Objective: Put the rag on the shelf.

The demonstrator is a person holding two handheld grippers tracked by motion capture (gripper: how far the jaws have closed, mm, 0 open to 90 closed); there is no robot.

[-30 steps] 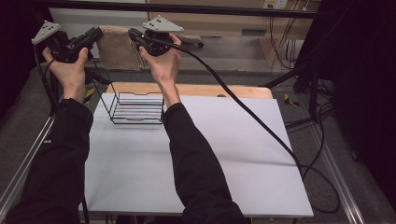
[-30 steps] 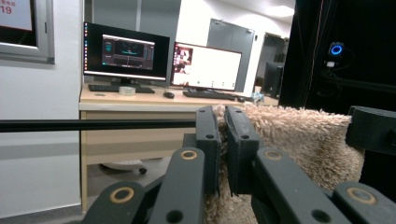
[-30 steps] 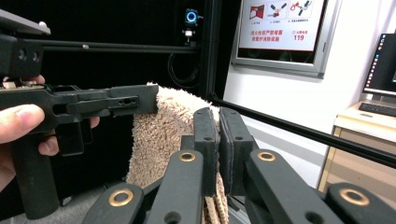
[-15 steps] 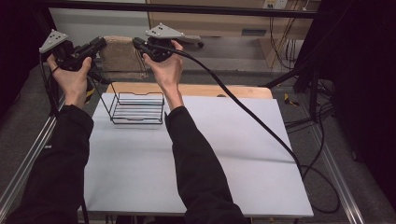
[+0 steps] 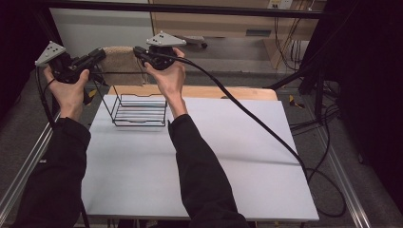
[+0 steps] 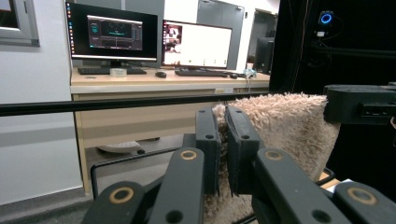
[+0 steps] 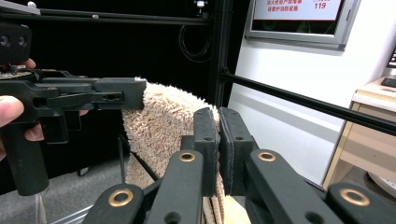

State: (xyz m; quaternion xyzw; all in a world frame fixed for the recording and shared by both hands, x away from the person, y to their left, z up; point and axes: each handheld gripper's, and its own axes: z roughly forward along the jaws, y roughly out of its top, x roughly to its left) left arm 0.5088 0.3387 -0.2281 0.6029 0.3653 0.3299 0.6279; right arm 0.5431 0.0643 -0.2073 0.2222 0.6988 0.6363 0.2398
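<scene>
From the high view I see my two forearms in dark sleeves reaching up over a white table (image 5: 199, 156); the left gripper (image 5: 90, 61) and the right gripper (image 5: 142, 53) face each other above the far edge, and a beige fluffy towel (image 5: 121, 61) hangs stretched between them; below it, on the table, stands a black wire rack (image 5: 140, 110). Against the picture from a second ago, the left hand sits a little lower and the towel's top edge looks closer to the rack; the right hand has hardly shifted.

In the left gripper view, my jaws are pressed nearly together on the towel's (image 6: 280, 126) upper corner, a thin fold of pile caught between them; the other gripper (image 6: 359, 105) holds the far corner at the right.

In the right gripper view, the jaws are likewise clamped tight on the towel (image 7: 168, 126) edge; the left gripper (image 7: 93, 98) grips the opposite corner farther off.

My judgement of the risks: each grip takes only a thin margin of cloth, so a sharp pull apart could drag a corner free; if I lower unevenly, the towel may bunch on one rack wire or slide off the far side; the light rack could also tip or skid if the cloth drags on it.
</scene>
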